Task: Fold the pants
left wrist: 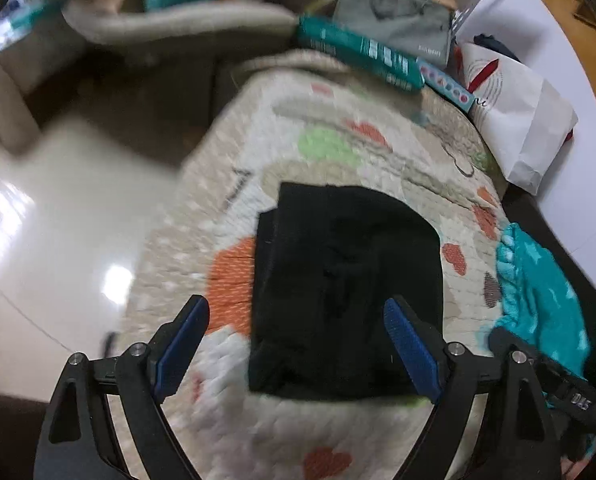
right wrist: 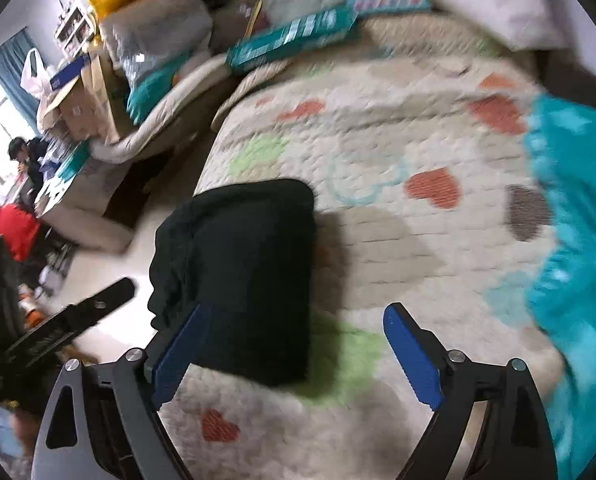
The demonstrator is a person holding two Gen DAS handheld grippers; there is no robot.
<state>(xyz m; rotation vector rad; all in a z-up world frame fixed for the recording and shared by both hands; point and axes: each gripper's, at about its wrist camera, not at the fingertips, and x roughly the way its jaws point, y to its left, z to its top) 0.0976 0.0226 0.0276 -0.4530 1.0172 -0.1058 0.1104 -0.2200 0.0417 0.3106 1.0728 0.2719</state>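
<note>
- The black pants (left wrist: 346,292) lie as a compact folded block on the heart-print quilt (left wrist: 338,140), near its floor-side edge, so I judge the folding close to finished.
- My left gripper (left wrist: 298,344) hangs above the block with jaws spread wide and nothing between them, framing the pants.
- My right gripper (right wrist: 293,350) is likewise released and empty, its left blue pad (right wrist: 177,354) overlapping the block's near corner in view; contact I cannot tell.
- A teal blanket (right wrist: 570,240) sits well apart, leaving the folded stack room.

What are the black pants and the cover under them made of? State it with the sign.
Black pants: soft matte fabric, probably cotton or knit; no sheen, limp folded edges. Cover: quilted textile, likely cotton; stitched puffy squares with printed hearts. Blur hides the weave.
</note>
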